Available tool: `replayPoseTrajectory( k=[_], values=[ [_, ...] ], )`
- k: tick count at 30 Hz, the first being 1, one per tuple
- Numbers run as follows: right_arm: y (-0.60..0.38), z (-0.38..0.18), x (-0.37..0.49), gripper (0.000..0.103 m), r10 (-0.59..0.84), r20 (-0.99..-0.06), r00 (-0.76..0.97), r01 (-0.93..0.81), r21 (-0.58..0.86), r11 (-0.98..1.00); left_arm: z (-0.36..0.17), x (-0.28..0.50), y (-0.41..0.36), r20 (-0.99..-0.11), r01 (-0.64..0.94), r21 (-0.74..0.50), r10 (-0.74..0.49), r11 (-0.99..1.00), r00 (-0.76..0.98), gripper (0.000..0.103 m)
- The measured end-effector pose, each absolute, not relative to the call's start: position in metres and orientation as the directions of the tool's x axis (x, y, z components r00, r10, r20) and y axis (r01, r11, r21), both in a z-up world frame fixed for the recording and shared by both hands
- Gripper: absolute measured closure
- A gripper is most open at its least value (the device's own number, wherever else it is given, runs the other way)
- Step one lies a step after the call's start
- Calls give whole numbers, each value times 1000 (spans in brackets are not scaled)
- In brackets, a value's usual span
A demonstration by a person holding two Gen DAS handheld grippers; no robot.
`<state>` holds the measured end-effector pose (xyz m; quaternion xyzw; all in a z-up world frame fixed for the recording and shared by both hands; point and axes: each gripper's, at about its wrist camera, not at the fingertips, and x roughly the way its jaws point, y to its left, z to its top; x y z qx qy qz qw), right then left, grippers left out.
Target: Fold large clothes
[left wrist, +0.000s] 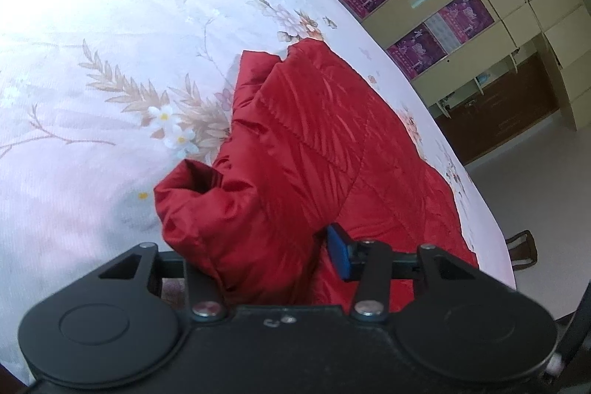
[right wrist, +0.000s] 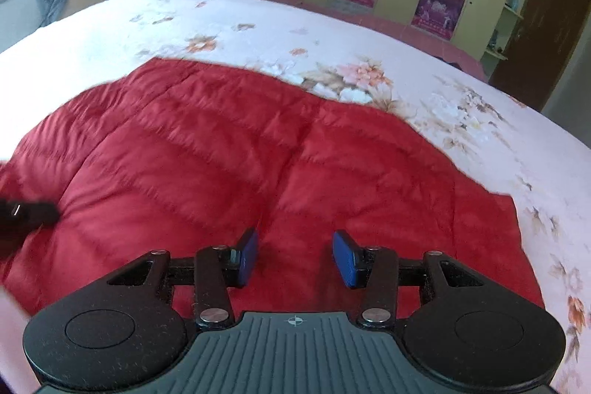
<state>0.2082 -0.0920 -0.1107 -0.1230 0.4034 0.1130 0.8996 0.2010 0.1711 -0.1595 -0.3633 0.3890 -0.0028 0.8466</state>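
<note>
The left claw (left wrist: 266, 257) grips a bunched fold of the red jacket (right wrist: 221, 150); the right claw (right wrist: 295, 257) hovers above it, parted.

The left hand-held gripper (left wrist: 280, 257) clamps a bunched red quilted jacket (left wrist: 295, 143) on the floral bedspread (left wrist: 110, 43).

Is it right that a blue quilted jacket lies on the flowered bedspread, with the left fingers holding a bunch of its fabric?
Not quite: the quilted jacket is red, not blue; only the pads on the fingers are blue. The right wrist view shows it spread on the flowered bedspread. The left wrist view shows a bunch of the red fabric between the left fingers.
</note>
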Motion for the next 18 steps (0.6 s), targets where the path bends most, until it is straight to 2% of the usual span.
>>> replayPoseTrajectory(
  k=[4,9,14,18],
  values=[
    [-86,-127,204,57,79,-765,639,-285,-140,948,-154,199,166,-643,-237,-596,-279,767,714,59],
    [-89,-135,207,57,86,-771,630,-264,-108,959,-135,196,154,-605,-151,-538,-256,829,754,67],
    [-99,-136,210,57,131,-773,621,-263,-48,963,-96,194,125,-541,-3,-421,-248,907,804,72],
    [-110,-135,212,57,184,-772,608,-277,11,961,-62,194,84,-493,151,-305,-292,940,820,72]
  ],
)
